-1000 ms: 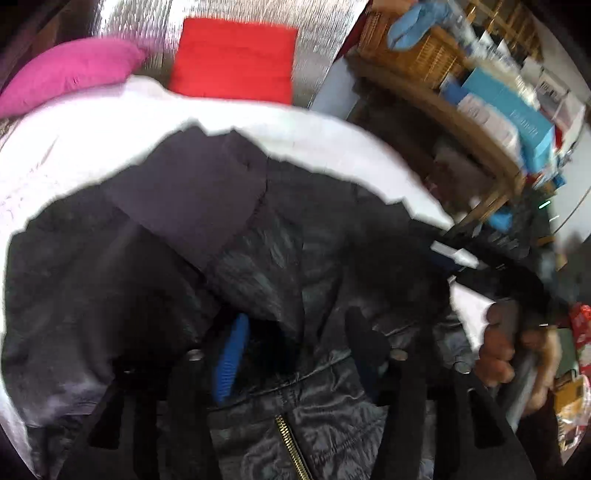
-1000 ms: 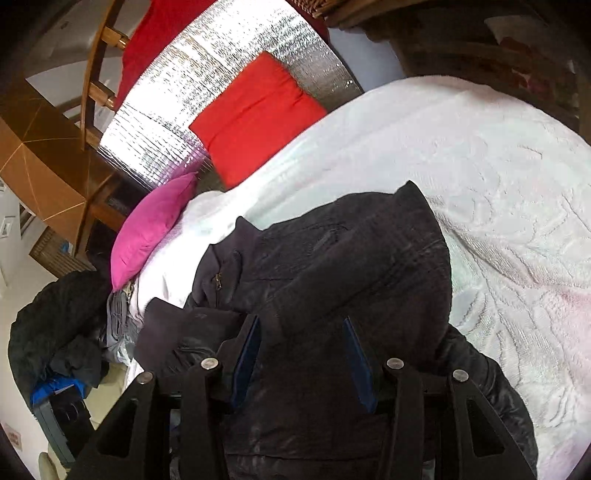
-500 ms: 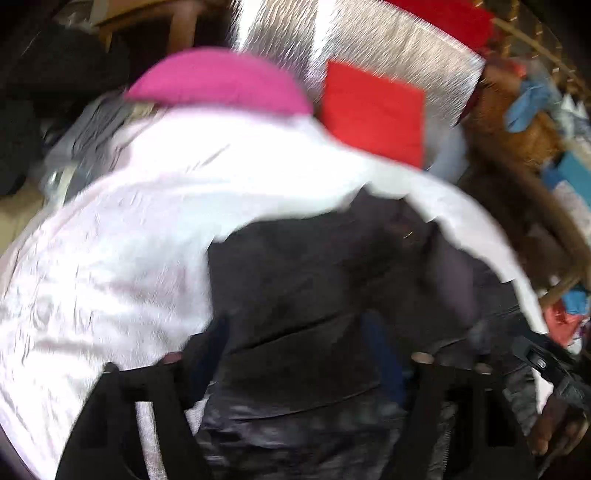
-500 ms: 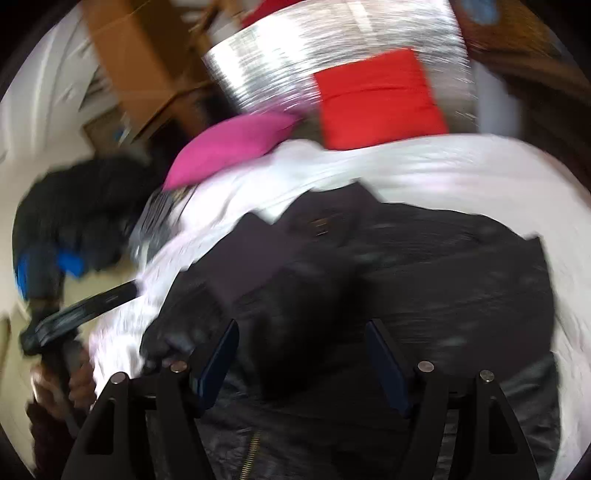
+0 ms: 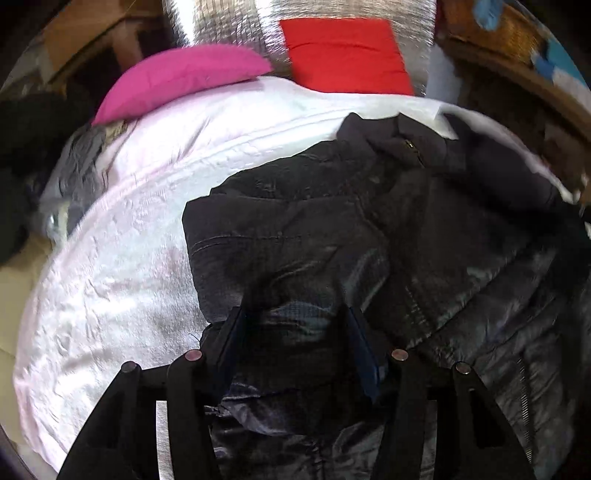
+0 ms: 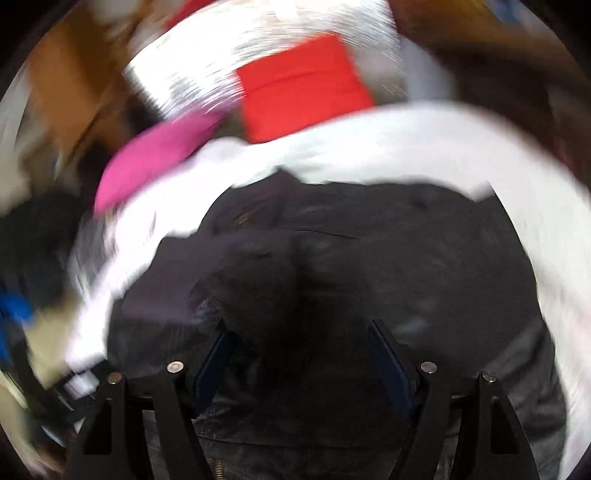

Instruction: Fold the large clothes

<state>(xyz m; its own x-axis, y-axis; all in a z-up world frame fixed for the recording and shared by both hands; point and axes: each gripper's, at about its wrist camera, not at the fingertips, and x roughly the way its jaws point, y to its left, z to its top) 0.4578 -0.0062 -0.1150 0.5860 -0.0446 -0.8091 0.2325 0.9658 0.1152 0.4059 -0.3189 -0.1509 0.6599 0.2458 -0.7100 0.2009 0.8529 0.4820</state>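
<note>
Both grippers hung low over a black jacket (image 5: 332, 229) spread on a bed covered with a white bedspread (image 5: 122, 266). On the left wrist view, the left gripper (image 5: 295, 325) had its two blue-padded fingers set apart with a bunched fold of shiny jacket fabric between them; whether the pads actually pinched the cloth could not be told. The jacket lay across the middle and right of the bed, its collar and a small brass zipper pull (image 5: 409, 145) toward the far end. On the right wrist view, heavily blurred, the right gripper (image 6: 299, 332) stood wide, fingers well apart above dark fabric (image 6: 369, 258). Beyond the jacket, a pink pillow (image 5: 181, 77) and a red cushion (image 5: 347, 55) rested at the head of the bed, against a silvery quilted panel (image 5: 221, 22).
</note>
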